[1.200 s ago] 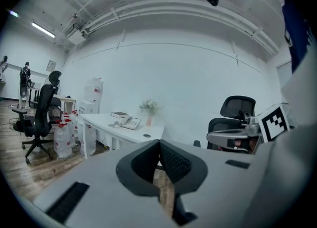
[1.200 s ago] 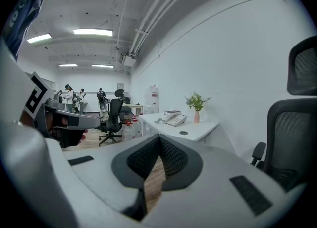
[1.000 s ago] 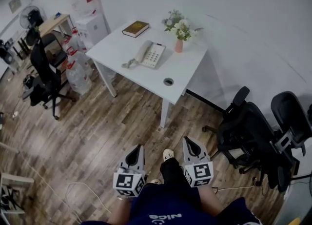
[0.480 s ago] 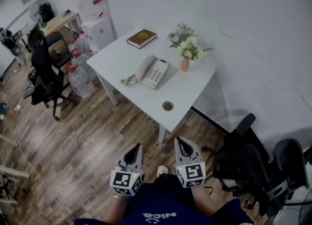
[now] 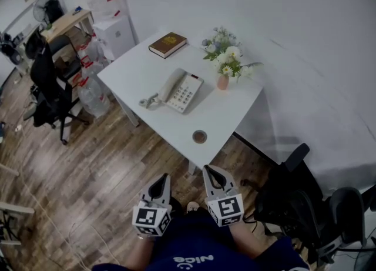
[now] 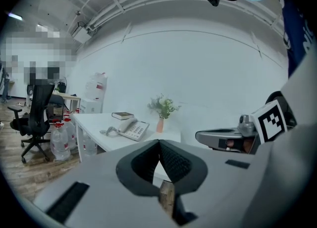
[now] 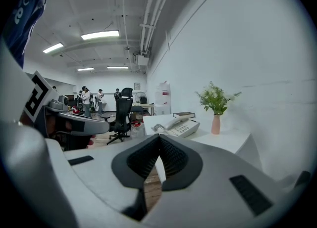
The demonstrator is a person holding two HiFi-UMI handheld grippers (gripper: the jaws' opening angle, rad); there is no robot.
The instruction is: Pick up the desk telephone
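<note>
The left hand-held gripper [image 5: 165, 178] and the right hand-held gripper [image 5: 208, 171] are being held side by side, close to the person's body, above the wooden floor [image 5: 100, 164]. Both are pointing toward the white table [image 5: 138, 67]. In the left gripper view the jaws of the left one are pressing together with nothing between them. In the right gripper view the right one is showing the same: jaws tight together and empty. The desk telephone [image 5: 179, 90] is sitting on the table, well apart from both hand-held grippers and out in front of them. It is lying a little to the left of where the left one is pointing and a little to the right of where the right one is pointing. Its handset is resting on it, and its curly cord [image 5: 150, 100] is trailing off its left side. Past the telephone a brown book [image 5: 168, 44] is lying flat. To the right of the telephone a pink vase [image 5: 222, 82] is holding flowers. Nearer the hand-held grippers, a small round spot [image 5: 200, 137] is showing in the table top, maybe a cable hole. A black chair [image 5: 50, 90] is standing far off to the left.
</note>
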